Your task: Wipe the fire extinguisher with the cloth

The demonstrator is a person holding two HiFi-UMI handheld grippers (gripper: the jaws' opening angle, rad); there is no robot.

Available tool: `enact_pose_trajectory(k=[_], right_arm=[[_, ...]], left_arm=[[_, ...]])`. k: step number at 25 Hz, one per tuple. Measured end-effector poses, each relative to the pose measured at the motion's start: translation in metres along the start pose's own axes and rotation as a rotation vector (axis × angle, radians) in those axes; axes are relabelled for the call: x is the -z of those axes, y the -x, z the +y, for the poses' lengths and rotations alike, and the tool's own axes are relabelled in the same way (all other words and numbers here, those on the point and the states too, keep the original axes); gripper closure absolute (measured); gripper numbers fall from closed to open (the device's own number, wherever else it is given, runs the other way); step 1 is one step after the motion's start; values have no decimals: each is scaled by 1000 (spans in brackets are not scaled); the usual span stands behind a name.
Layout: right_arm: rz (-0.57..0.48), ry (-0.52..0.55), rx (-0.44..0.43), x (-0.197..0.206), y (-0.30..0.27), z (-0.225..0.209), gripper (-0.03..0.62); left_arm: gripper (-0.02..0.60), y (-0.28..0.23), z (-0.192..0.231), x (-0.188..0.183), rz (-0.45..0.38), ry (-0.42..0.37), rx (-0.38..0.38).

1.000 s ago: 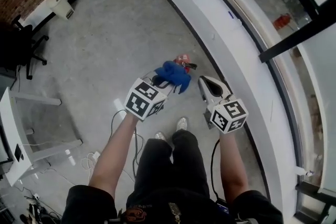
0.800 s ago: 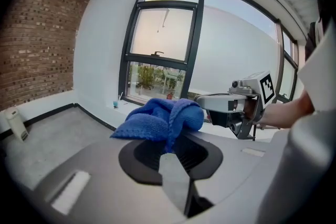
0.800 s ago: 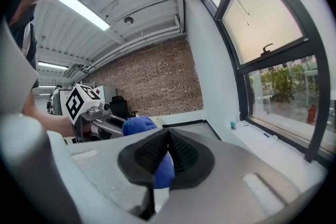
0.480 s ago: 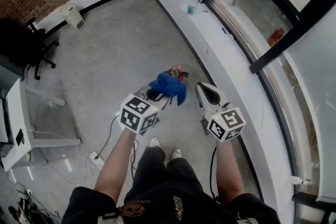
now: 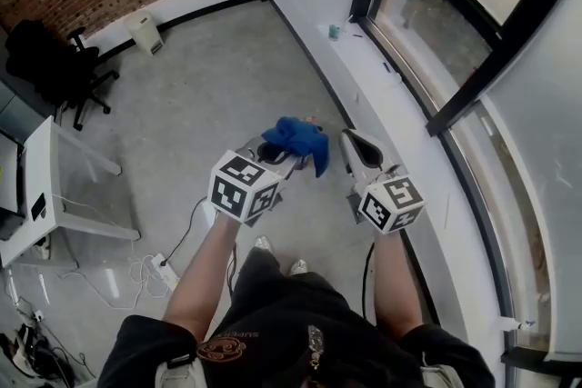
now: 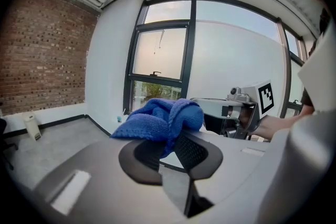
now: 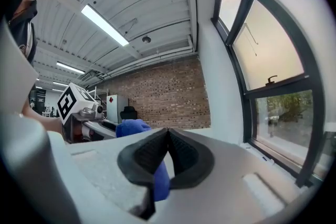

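Note:
My left gripper is shut on a blue cloth, which bunches over its tips and hangs toward the right. In the left gripper view the cloth fills the gap between the dark pads of the left gripper. My right gripper is beside it, shut with nothing held. Its pads meet in the right gripper view, and the cloth shows behind them. Both are held high above the grey floor. The fire extinguisher is not clearly visible; the cloth covers the spot below.
A white desk stands at the left, with a black office chair behind it. Cables lie on the floor by the person's feet. A white sill and tall windows run along the right. A small white box sits by the brick wall.
Both grippers have risen and the floor looks farther off. The left one still carries the cloth. The extinguisher's red top, seen beyond the cloth earlier, is now covered.

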State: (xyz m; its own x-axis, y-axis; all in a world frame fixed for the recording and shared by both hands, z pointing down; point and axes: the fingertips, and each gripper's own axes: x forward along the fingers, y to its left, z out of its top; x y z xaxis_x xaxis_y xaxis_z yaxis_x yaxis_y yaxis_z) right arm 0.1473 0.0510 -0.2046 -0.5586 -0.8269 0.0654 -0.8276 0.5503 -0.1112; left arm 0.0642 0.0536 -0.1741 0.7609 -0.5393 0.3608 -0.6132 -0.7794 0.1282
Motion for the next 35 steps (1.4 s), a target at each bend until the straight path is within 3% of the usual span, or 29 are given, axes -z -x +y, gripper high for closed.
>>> enact_pose_trajectory(k=[12,35], right_arm=[[-47,65,-10,-37,27,21,591],[-61,75,15,-44,29,17,591]], left_arm=[[523,32,-21,-22,-58,-10,-66],[523,27,-23,-39,-81,-15,-58]])
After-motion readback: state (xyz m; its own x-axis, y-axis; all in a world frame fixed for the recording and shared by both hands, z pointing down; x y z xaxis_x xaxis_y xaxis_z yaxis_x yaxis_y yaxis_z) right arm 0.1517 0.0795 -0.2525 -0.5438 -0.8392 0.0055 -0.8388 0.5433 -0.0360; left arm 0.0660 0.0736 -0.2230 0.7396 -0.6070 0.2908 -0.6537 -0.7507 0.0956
